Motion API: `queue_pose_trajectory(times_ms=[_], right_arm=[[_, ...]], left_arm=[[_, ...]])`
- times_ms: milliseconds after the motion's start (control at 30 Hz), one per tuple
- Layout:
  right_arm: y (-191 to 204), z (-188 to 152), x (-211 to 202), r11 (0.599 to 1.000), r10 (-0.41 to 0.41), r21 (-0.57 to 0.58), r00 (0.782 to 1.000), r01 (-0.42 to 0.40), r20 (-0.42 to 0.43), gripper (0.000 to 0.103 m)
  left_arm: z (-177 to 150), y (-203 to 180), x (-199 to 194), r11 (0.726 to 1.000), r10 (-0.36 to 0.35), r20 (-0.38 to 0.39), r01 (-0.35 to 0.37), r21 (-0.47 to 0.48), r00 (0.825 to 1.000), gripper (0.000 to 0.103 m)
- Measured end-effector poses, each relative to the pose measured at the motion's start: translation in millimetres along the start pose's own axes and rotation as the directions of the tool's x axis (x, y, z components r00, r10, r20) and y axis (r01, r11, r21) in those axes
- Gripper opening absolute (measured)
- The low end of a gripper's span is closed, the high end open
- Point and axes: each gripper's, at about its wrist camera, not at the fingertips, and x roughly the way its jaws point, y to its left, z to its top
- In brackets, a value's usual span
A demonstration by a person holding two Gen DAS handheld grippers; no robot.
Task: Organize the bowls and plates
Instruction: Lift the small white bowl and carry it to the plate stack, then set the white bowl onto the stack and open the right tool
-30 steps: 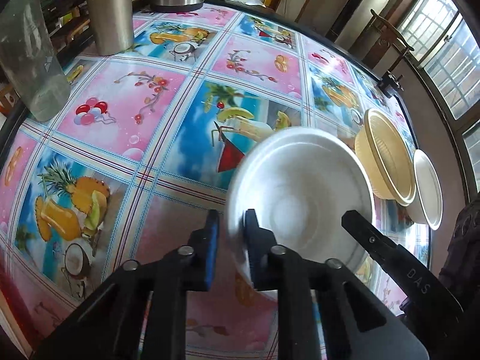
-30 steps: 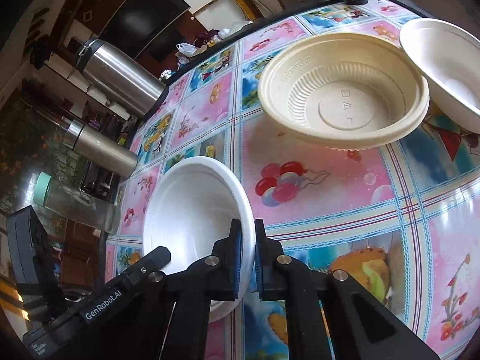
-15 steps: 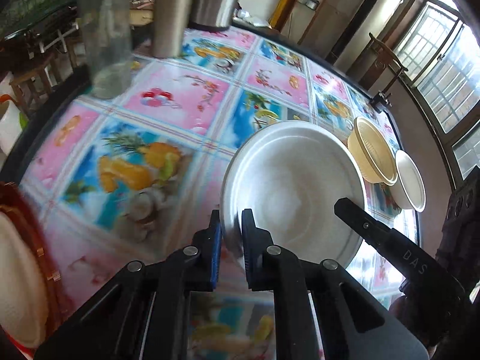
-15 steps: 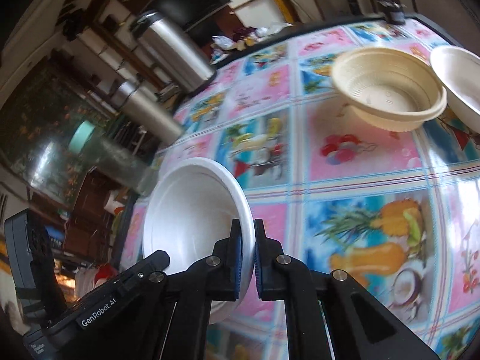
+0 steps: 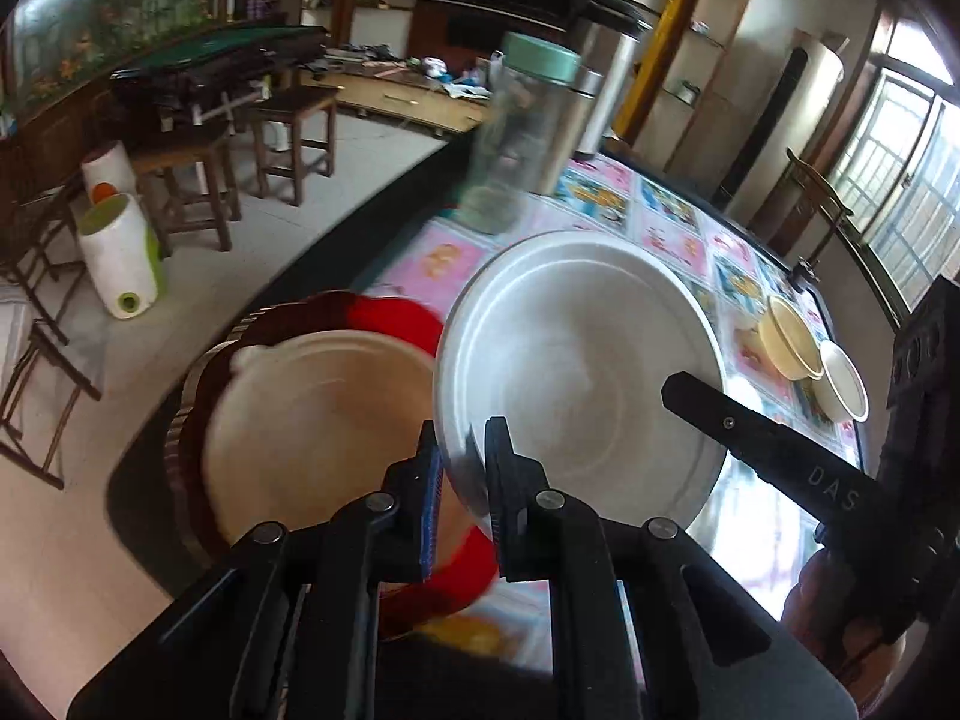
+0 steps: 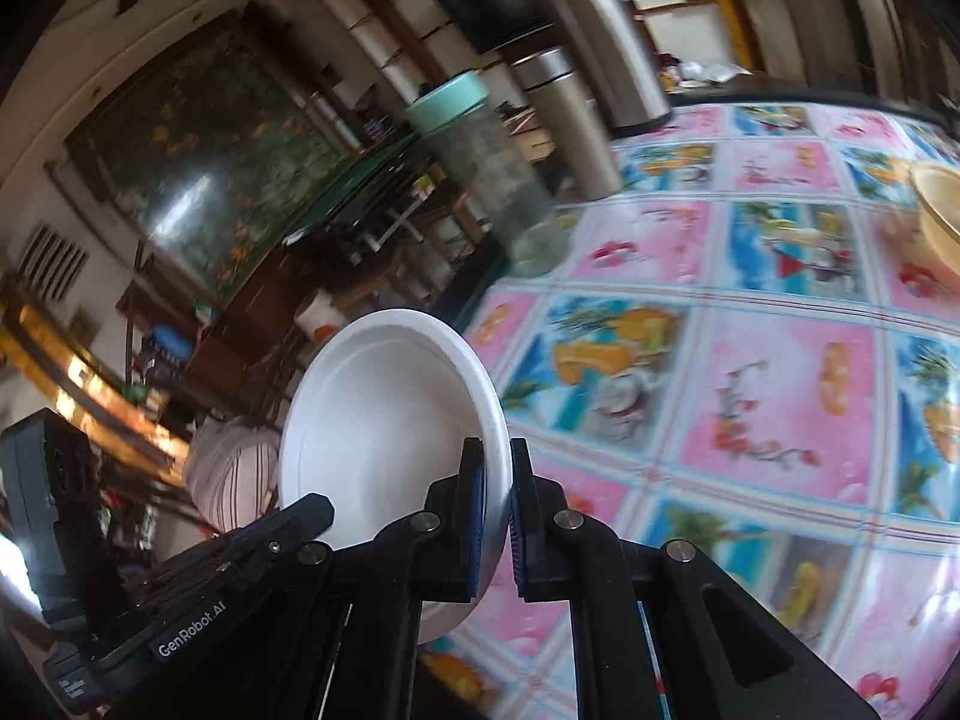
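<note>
worktop (image 5: 606, 186) edge: red tray (image 5: 414, 324) with beige plate (image 5: 312, 420) sits just left of your carried white bowl (image 5: 576, 372) | left tongs (image 5: 462, 450) clamped on its near rim | right tongs (image 6: 495, 474) clamped on the opposite rim; both hold it aloft.
</note>
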Motion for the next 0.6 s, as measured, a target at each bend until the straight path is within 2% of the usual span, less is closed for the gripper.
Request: queue_pose_trajectory(times_ms=[133,267,400,600], right_arm=[[40,-15,23,0.997,-0.013,-0.07,0.999,0.011,-0.04,0.008],[62,-27,45,0.993,-0.034,-0.111,0.996,0.025,-0.08,0.008],[74,-37,61,0.987,-0.071,-0.15,0.993,0.057,-0.091,0.008],[82,-46,79,0.976,-0.123,-0.191,0.988,0.103,-0.096,0.009]], left_arm=[[-10,37,-11,0.999,0.029,-0.003,-0.029,-0.028,1.0,0.012],[-19,62,-3,0.998,0.043,-0.035,-0.045,-0.05,0.998,0.013],[-24,78,10,0.996,0.05,-0.066,-0.054,-0.072,0.997,0.014],[-28,81,24,0.994,0.087,-0.084,-0.092,-0.059,0.993,0.014]])
